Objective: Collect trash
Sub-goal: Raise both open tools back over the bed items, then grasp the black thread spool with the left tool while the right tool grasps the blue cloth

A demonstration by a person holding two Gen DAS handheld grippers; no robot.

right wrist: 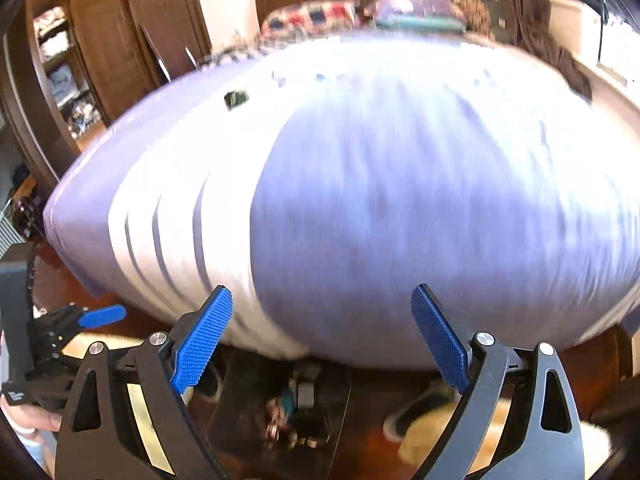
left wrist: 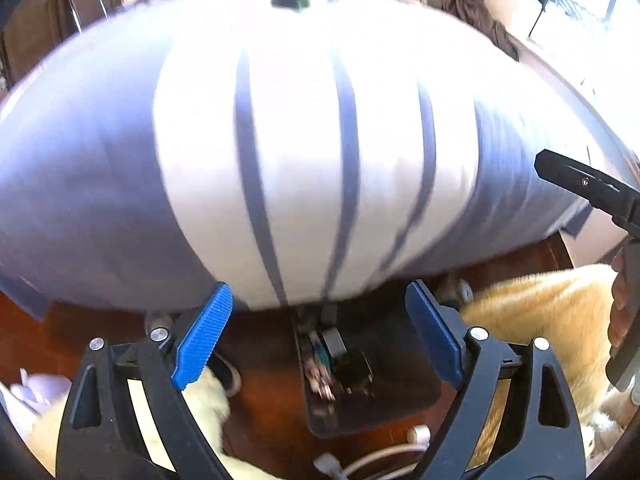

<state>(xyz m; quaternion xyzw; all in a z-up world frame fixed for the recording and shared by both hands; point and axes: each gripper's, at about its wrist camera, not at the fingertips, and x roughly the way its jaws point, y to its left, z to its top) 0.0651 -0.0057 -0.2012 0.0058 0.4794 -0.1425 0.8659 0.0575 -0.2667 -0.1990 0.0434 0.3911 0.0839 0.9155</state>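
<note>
My left gripper (left wrist: 320,300) stands open above the floor at the foot of a bed, with nothing between its blue pads. Below it lies a flat black container (left wrist: 400,392) holding colourful wrappers (left wrist: 320,376) and a small dark box (left wrist: 354,372). My right gripper (right wrist: 322,300) is also open and empty, over the same container (right wrist: 240,408) and its blurred scraps (right wrist: 280,416). Far off on the bed lies a small dark object (left wrist: 290,1), which the right wrist view also shows (right wrist: 236,99). A black finger (left wrist: 576,178) of my right gripper shows at the left wrist view's right edge.
The bed (right wrist: 400,200) with its lavender and white striped sheet fills most of both views. Tan fur (left wrist: 540,312) lies on the wooden floor to the right, white cables (left wrist: 380,460) below, and a shoe (right wrist: 412,412) nearby. A wooden wardrobe (right wrist: 120,40) stands to the left.
</note>
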